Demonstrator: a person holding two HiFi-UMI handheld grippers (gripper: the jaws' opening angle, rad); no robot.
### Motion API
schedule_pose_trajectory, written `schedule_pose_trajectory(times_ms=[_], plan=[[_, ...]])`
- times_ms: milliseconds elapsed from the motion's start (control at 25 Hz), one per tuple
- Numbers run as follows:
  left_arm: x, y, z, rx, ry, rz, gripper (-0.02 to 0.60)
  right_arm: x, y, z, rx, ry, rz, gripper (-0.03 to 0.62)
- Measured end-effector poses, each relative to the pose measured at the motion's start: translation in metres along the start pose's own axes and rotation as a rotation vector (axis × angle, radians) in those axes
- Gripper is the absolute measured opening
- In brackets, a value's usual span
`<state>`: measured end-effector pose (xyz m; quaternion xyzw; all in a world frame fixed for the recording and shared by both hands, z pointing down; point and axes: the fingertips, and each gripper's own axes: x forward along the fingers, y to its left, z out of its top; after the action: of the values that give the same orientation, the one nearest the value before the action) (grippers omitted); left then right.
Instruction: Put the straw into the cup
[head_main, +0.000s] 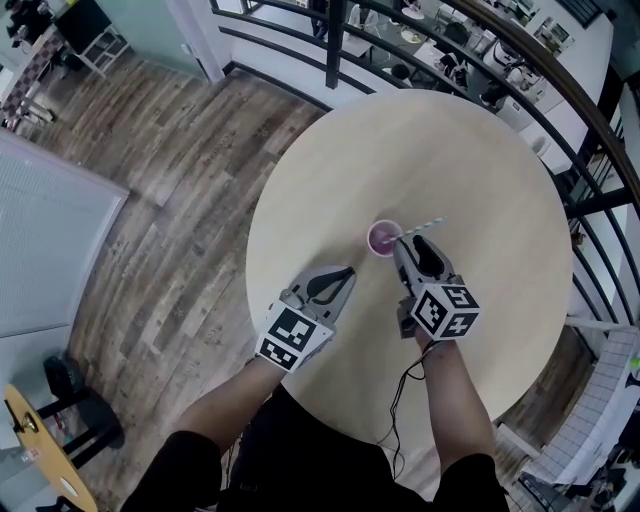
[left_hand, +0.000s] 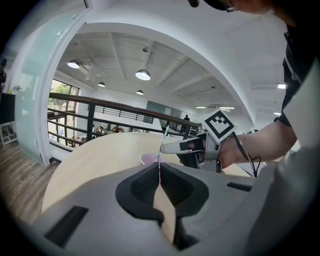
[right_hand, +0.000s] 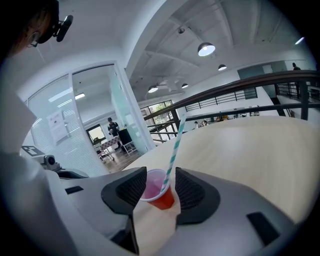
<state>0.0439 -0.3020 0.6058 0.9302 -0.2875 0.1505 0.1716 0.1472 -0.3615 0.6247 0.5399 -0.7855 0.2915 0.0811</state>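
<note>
Straw stands in the cup on the table, lower end inside, long axis leaning up and to the right. Left gripper lies short of the cup, jaws pressed together, empty. Right gripper is nearer, its 2 jaws spread around the cup.

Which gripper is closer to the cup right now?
Right. The right gripper sits just beside the cup, jaws open toward it; the left gripper hangs back, shut, nearer the person.

The cup looks glossy plastic, the striped straw matt paper, the table smooth pale wood.
</note>
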Motion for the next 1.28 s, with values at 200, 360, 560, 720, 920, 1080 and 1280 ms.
schedule_pose_trajectory(times_ms=[200, 360, 560, 720, 920, 1080, 1280], plan=[[-0.007, -0.001, 0.009, 0.005, -0.008, 0.009, 0.012, -0.01, 0.006, 0.002, 0.029, -0.01, -0.004, 0.175], [-0.021, -0.008, 0.022, 0.001, -0.02, 0.007, 0.012, -0.032, 0.012, 0.01, 0.048, -0.04, -0.012, 0.175], [-0.05, -0.014, 0.041, 0.009, -0.04, 0.034, 0.012, -0.07, 0.034, 0.025, 0.053, -0.083, -0.01, 0.175], [-0.067, -0.03, 0.061, 0.032, -0.065, 0.028, 0.012, -0.105, 0.05, 0.039, 0.033, -0.127, -0.007, 0.175], [-0.088, -0.056, 0.08, 0.065, -0.094, -0.002, 0.012, -0.151, 0.073, 0.053, 0.006, -0.184, -0.008, 0.175], [-0.101, -0.07, 0.092, 0.11, -0.089, -0.034, 0.012, -0.18, 0.091, 0.062, -0.014, -0.242, -0.013, 0.173], [-0.117, -0.091, 0.101, 0.124, -0.106, -0.066, 0.012, -0.212, 0.106, 0.07, -0.074, -0.294, -0.026, 0.139]])
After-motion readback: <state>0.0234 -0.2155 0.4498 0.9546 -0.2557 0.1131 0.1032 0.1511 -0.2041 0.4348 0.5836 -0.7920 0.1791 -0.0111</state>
